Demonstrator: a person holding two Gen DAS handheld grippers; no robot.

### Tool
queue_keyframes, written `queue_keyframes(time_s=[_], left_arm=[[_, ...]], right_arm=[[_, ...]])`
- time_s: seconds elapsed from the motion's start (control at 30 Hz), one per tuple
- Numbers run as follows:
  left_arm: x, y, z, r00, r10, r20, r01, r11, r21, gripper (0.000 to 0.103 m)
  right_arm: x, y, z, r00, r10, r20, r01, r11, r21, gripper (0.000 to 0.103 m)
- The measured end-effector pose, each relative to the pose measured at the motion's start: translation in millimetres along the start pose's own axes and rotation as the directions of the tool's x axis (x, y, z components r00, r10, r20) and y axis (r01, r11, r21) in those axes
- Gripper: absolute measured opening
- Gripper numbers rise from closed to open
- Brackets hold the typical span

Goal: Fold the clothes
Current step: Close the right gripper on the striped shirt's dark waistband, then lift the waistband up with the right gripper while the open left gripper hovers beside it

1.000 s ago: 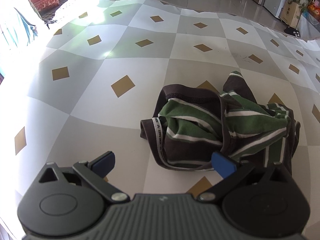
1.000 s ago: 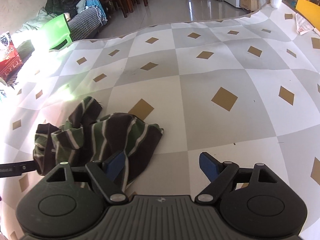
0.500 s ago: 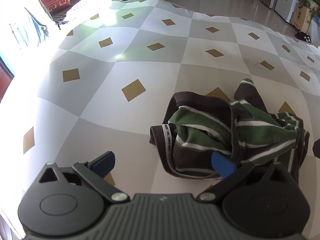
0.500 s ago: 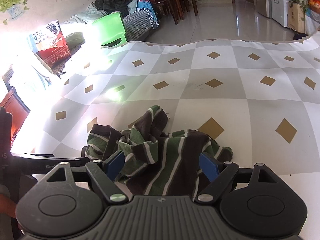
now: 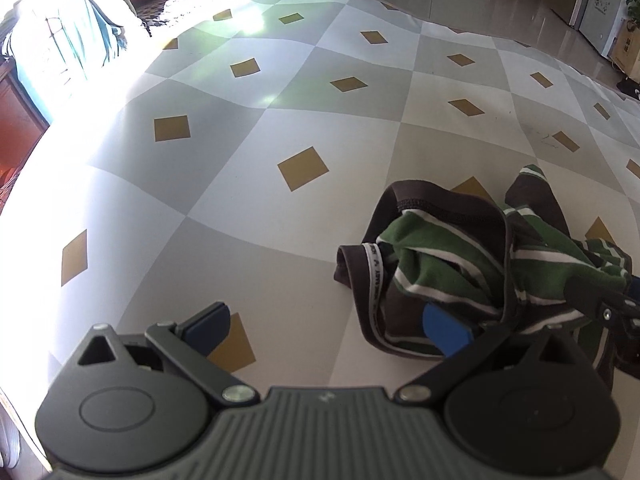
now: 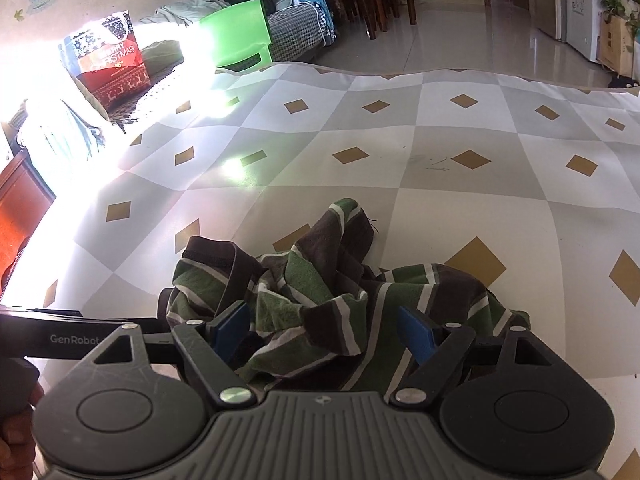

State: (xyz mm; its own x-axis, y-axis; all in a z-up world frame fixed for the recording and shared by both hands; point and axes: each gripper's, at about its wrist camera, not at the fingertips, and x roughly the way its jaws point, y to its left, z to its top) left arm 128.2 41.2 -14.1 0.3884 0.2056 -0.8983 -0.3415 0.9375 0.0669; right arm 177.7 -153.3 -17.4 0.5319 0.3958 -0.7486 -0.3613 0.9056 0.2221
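A crumpled pair of green, brown and white striped shorts [image 5: 452, 256] lies on the checked tablecloth [image 5: 280, 120]. My left gripper [image 5: 326, 330] is open at the garment's left side. Its right pad [image 5: 446, 334] hangs over the brown waistband edge and its left pad [image 5: 208, 328] over bare cloth. In the right wrist view the shorts [image 6: 320, 288] are bunched between the fingers of my right gripper [image 6: 324, 332]. Its jaws are closing, and the pads are not pressing on the fabric. The right gripper [image 5: 600, 304] shows at the left view's right edge, the left gripper [image 6: 80, 338] at the right view's left edge.
The tablecloth [image 6: 440, 140], grey and white with gold diamonds, stretches far ahead to a wavy back edge. Beyond it stand a green plastic chair [image 6: 240, 36], a red Christmas bag [image 6: 112, 64], wooden chairs and a fridge. Part of a hand [image 6: 12, 420] shows at the lower left.
My right gripper has swung left from the bare cloth to over the shorts, which now lie between its fingers, and its jaws have narrowed a little. The left gripper has barely moved.
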Motion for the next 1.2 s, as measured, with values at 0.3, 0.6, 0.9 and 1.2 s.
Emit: queue_keyframes(time_s=[0.3,0.6,0.9,1.2], left_arm=[[-1,-1,0,1.000,0.007,0.008,-0.007,1.000,0.017,0.103],[-4,0,-1,1.000,0.002,0.020,-0.003,1.000,0.018,0.103],[-10,-6,-7,0.999,-0.024,0.027,0.023,0.999,0.049,0.103],[-19,-28,-17,0.994,-0.105,0.034,0.100,0.988,0.117,0.103]], right_arm=[[10,-4,-1,0.999,0.023,-0.032,-0.021,0.998,0.059,0.026],[-43,-10,15,0.991,0.057,0.120,-0.064,0.997,0.053,0.017],[-112,-35,24,0.959,-0.054,0.277,0.036,0.997,0.071,0.014],[-142,-89,16,0.929,-0.267,0.256,0.224,0.957,0.183,0.014]])
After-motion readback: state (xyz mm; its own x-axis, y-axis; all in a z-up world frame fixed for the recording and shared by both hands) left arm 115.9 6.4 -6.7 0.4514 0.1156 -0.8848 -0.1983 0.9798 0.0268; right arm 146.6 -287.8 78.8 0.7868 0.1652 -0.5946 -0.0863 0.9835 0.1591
